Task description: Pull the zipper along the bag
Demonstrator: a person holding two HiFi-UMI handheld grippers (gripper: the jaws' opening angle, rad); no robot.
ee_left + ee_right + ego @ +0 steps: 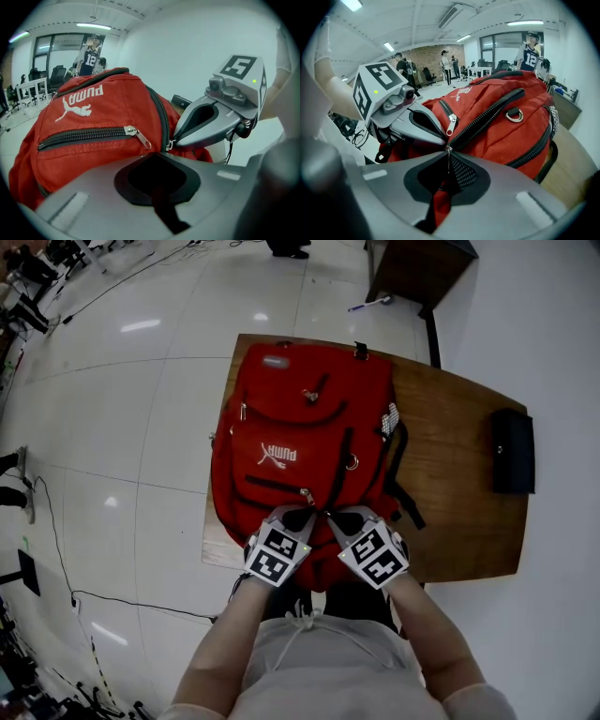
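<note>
A red backpack (309,437) lies on a wooden table (459,502), and both grippers are at its near end. My right gripper (448,154) is shut on the small metal zipper pull (448,150) at the near end of the main black zipper (487,117). The left gripper view shows the same grip, with the right gripper (174,140) pinching the pull (170,146). My left gripper (157,157) is shut, its tips pressed into the red fabric (93,154) just left of that zipper. The front pocket's own pull (138,136) hangs loose.
A black case (513,451) lies at the table's right side. A dark cabinet (417,268) stands beyond the far edge. Cables run over the tiled floor (112,427) on the left. Several people (445,65) stand far back in the room.
</note>
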